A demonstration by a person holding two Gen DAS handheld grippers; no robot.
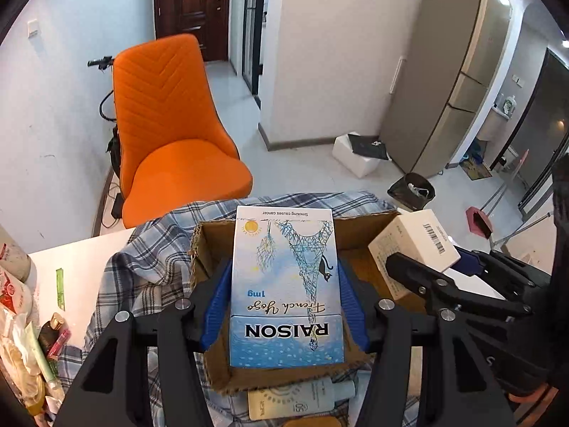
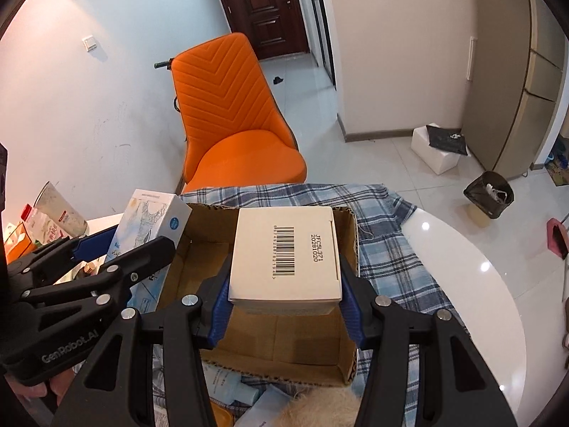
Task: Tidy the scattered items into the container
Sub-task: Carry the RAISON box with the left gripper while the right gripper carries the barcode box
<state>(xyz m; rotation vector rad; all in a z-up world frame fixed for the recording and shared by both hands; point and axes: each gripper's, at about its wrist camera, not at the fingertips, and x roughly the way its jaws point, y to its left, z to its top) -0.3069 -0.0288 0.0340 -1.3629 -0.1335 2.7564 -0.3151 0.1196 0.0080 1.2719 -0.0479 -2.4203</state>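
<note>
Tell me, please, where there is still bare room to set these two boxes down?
The brown cardboard box looks empty: bare floor between its walls. The glossy white table, right of the blue plaid cloth, is bare too. The near edge, strewn with a cream tube, is crowded.

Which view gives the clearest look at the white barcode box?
The right wrist view: the white barcode box sits centred between the right gripper pads, label facing the camera, over the cardboard box. The left wrist view shows it only obliquely at the right, partly hidden by that gripper.

Orange chair (image 1: 170,124) against a pale wall (image 1: 53,106), glossy white tiled floor (image 1: 320,163), dark wooden door (image 2: 270,10) behind
</note>
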